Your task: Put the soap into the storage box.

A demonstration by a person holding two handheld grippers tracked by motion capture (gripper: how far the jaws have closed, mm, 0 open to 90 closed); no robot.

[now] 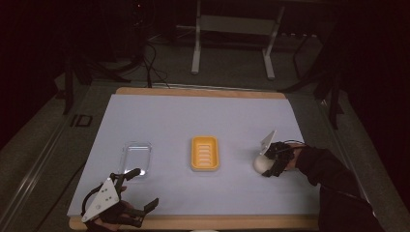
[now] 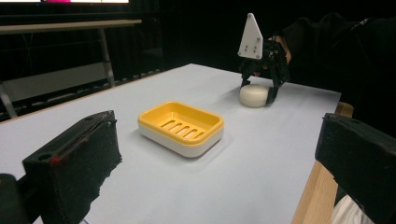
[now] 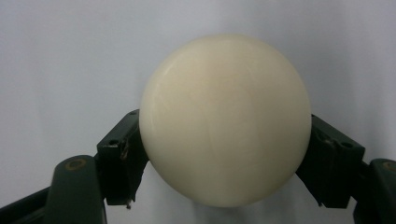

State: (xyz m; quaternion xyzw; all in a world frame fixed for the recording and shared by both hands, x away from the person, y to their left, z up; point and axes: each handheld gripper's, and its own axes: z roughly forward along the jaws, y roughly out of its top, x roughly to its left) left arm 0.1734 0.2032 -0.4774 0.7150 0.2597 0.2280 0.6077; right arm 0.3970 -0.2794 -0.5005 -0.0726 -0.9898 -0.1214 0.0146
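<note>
A round cream soap bar (image 1: 261, 164) (image 2: 253, 95) (image 3: 225, 119) lies on the white table sheet at the right. My right gripper (image 1: 266, 166) (image 2: 258, 91) (image 3: 224, 158) is shut on it, one black pad (image 3: 122, 156) pressing each side. A yellow soap dish (image 1: 204, 152) (image 2: 181, 126) with a slotted floor sits at the table's middle, apart from the soap. My left gripper (image 1: 140, 191) (image 2: 219, 172) is near the front left corner, open, with nothing between its pads.
A clear plastic lid or tray (image 1: 136, 157) lies left of the yellow dish, just ahead of the left gripper. The wooden table edge (image 1: 193, 222) runs along the front. A metal stand (image 1: 232, 34) and cables are on the floor beyond the table.
</note>
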